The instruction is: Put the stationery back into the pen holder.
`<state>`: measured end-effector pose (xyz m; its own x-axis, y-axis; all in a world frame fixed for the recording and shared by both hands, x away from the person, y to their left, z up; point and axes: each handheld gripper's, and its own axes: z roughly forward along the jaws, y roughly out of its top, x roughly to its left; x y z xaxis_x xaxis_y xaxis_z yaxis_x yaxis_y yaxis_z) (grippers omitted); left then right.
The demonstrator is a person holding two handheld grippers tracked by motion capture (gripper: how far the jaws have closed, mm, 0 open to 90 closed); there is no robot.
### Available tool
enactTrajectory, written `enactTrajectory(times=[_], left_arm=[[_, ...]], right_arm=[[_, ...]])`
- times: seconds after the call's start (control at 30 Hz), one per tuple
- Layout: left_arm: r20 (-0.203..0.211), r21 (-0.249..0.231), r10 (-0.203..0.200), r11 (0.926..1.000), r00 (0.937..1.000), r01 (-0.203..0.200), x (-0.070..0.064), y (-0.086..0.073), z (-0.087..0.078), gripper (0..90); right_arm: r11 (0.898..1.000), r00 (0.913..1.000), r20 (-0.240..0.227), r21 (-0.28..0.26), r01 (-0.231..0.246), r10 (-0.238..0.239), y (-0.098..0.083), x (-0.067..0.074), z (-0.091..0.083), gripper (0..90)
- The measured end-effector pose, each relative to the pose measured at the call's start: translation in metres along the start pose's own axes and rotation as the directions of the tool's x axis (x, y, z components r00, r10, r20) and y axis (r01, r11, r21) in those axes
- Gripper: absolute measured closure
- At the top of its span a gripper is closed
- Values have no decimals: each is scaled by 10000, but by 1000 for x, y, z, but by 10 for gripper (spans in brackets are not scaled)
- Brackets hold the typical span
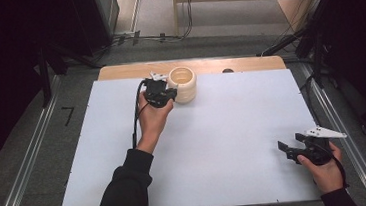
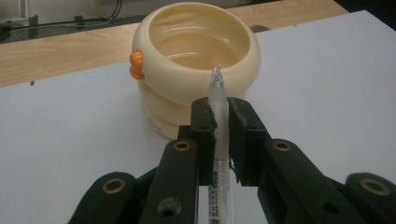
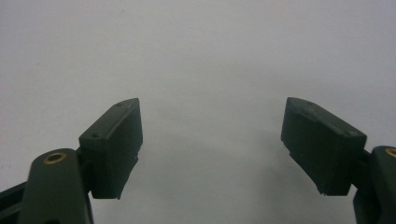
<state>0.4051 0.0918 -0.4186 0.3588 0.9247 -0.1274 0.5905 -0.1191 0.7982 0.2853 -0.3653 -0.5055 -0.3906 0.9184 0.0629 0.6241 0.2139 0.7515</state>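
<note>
So the left gripper (image 2: 218, 122) is clamped on a clear pen (image 2: 218, 140), tip near the cream pot (image 1: 183, 84) at top center. Right gripper (image 3: 211, 140), lower right, jaws spread wide with nothing between them.

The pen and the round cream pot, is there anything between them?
Nothing. In the left gripper view the pen, pinched in the left gripper, points at the cream pot, with just bare white table in the short gap.
</note>
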Motion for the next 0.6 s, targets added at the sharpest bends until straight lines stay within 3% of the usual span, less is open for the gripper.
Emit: enactTrajectory(times=[0.6], left_arm=[[125,-125,67,9999,9999,-65,-4,29,22,817]], right_arm=[[9999,9999,-84,27,-133,133,-1,-2,1,193]])
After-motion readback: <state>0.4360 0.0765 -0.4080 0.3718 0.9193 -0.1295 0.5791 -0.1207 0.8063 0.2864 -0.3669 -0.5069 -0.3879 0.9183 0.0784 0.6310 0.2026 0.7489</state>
